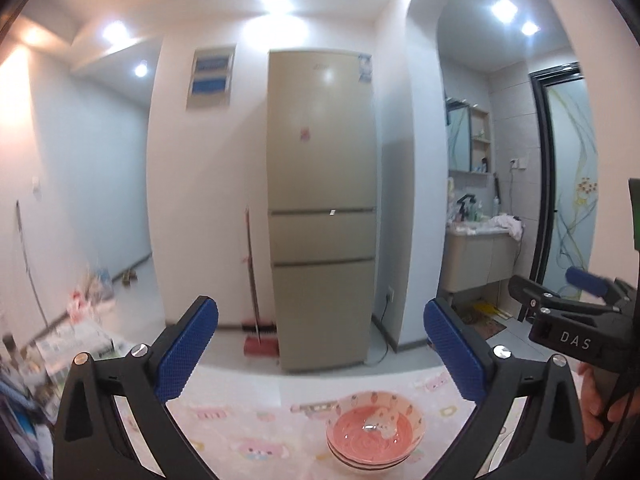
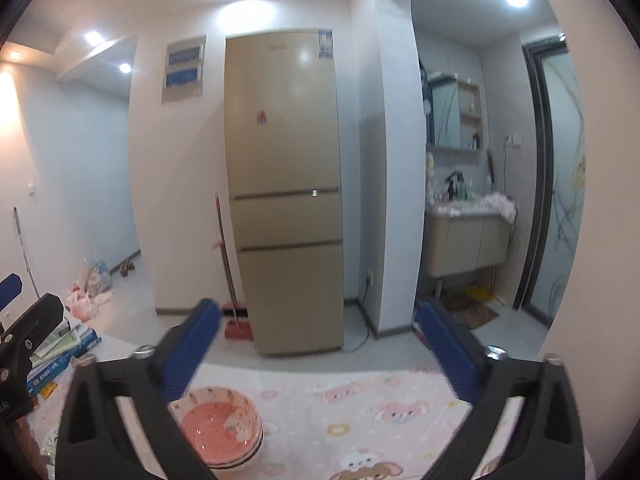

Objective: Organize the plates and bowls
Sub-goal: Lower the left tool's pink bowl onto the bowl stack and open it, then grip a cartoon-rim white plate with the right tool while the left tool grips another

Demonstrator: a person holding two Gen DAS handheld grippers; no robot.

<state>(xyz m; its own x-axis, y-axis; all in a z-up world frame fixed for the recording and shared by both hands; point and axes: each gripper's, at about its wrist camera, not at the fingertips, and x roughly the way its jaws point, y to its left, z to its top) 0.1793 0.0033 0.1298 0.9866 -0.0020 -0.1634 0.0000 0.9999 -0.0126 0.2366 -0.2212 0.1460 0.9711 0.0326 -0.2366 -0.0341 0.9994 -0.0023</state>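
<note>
The left hand-held gripper (image 1: 320, 340) stands with its blue-padded jaws spread wide and nothing between them; beyond the gap are only the floor and a tall beige refrigerator (image 1: 322, 208) against the far wall. The right hand-held gripper (image 2: 318, 344) is likewise wide open and empty, pointing nearly level toward the same refrigerator. The stack of pink bowls (image 1: 376, 432) sits on the table (image 1: 248, 440), which is covered by a pale pink cloth printed with cartoon animals; the bowls are nested, the top one showing a salmon-pink inside with a small cartoon figure and a patterned rim. In the left wrist view the stack lies low and just right of centre, below the jaws and clear of both pads; in the right wrist view it lies at lower left, partly behind that gripper's left finger (image 2: 188, 344). A hand (image 1: 596, 404) holds the right gripper at the edge of the left view. A red broom (image 1: 256, 320) leans beside the refrigerator, and a bathroom vanity (image 1: 476, 256) shows through the arched opening.
</note>
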